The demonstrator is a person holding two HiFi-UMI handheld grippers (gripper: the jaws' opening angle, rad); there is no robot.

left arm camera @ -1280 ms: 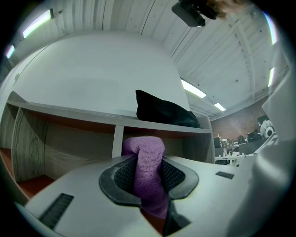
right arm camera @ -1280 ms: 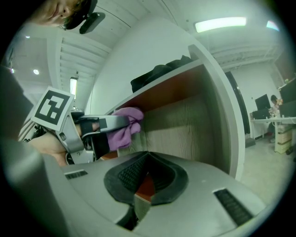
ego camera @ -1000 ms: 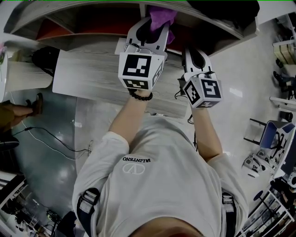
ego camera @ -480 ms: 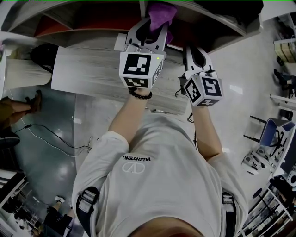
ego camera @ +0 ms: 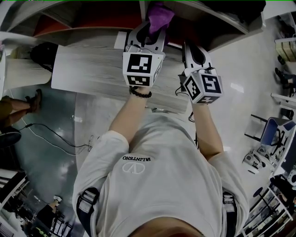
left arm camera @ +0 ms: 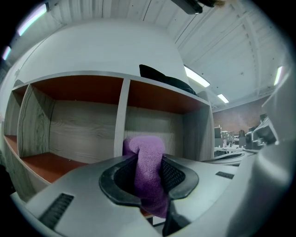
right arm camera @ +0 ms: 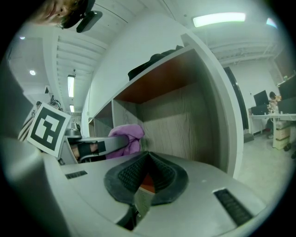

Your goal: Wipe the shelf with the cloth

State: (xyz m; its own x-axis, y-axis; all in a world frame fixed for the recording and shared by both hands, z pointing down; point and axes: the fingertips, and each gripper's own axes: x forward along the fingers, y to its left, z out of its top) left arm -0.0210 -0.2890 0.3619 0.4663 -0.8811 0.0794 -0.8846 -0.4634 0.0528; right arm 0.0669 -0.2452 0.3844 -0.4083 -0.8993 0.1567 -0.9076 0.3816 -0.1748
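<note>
1. While the right tool (ego camera: 193, 52) barely budged over the last second, the left tool (ego camera: 149, 31) crept a little further toward the top of the head view. That carried the purple cloth (ego camera: 158, 13) deeper under the shelf (ego camera: 83, 24) edge up there.
2. My read was that a wipe stroke was under way, heading into the compartment right of the upright divider (left arm camera: 121, 115). I couldn't tell whether the cloth was actually touching a board yet, or how much had been wiped.
3. Left tool was clamped on the cloth. In the left gripper view it sat bunched between the jaws, low centre, with its end poking out ahead of them.
4. Right tool had its jaws together with nothing between them. It sat just right of the left one in the head view, so it looked idle to me.
5. Head count:
   - one cloth
   - two tools
   - one shelf, with two open compartments showing across the left gripper view
   - one dark thing (left arm camera: 162, 79) lying on top of it
</note>
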